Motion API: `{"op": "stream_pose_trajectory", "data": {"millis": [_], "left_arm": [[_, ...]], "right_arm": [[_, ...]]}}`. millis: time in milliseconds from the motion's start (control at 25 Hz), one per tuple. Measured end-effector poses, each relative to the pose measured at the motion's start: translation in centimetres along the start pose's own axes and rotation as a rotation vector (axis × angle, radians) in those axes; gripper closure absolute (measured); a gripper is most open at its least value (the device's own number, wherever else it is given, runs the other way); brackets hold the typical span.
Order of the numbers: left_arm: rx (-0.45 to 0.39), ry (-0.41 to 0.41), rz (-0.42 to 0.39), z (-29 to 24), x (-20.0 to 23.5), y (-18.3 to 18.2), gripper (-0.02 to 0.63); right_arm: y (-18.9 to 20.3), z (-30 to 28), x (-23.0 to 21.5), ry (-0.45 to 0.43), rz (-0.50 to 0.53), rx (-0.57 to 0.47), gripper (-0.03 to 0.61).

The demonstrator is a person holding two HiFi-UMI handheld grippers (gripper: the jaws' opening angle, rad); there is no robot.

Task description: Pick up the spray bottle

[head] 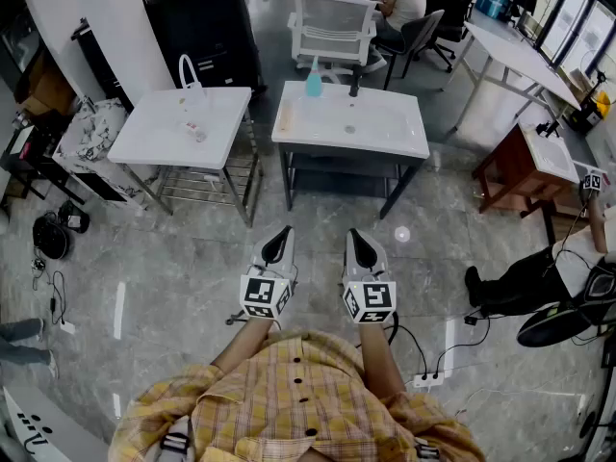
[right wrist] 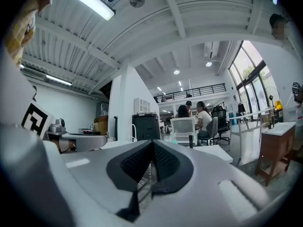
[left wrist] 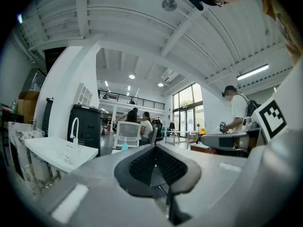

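Observation:
The spray bottle (head: 314, 80) is light blue and stands upright at the far edge of a white sink-top table (head: 385, 133), next to a black faucet (head: 354, 85). I hold both grippers level over the floor, well short of that table. The left gripper (head: 277, 234) and the right gripper (head: 361, 237) sit side by side, both shut with nothing between the jaws. In the left gripper view the bottle (left wrist: 124, 146) shows small and far off, just left of the left gripper (left wrist: 154, 148). In the right gripper view the bottle (right wrist: 174, 140) peeks above the right gripper (right wrist: 152, 145).
A second white sink table (head: 159, 133) with a white faucet (head: 190, 70) stands to the left. Behind are a white mesh chair (head: 332, 27), a black cabinet (head: 202, 27) and seated people. A wooden stand (head: 525, 166) is at the right. Cables and a power strip (head: 423, 381) lie on the floor.

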State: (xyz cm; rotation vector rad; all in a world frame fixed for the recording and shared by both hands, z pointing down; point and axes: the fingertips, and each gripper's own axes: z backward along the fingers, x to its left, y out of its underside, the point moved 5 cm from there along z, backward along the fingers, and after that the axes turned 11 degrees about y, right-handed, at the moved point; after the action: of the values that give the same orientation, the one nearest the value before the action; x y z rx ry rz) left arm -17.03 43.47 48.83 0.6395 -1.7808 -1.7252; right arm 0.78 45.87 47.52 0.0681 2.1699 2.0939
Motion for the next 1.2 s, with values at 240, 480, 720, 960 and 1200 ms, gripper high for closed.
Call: {"op": "stream_pose_trajectory", "data": {"millis": [240,480,720,960,1200], "left_arm": [[0.007,-0.008,0.004,-1.2,-1.4,0.2,0.617],[0.010,-0.016,-0.003,-2.7,-4.2,0.7,0.617],[0.036,-0.036,0.002,-3.0,-6.1,1.9,0.617],[0.058,-0.027,0.016,-4.9,-5.6,3.4,0.617],[0.055,-0.031,0.042,-9.4,-2.3,4.0,0.617]], "right_arm": [[-0.3,0.1,-1.9,-0.009,-0.032,-0.011,0.577],[0.2,0.8,-4.5,-0.012,-0.031,-0.003,0.577],[1.2,1.1,-5.8,-0.037,-0.047,0.007,0.577],[2.0,-0.6,-6.4,-0.039,-0.057,0.018,0.577],[2.3,-5.9,-7.8,-0.042,-0.042,0.042,0.577]]}}
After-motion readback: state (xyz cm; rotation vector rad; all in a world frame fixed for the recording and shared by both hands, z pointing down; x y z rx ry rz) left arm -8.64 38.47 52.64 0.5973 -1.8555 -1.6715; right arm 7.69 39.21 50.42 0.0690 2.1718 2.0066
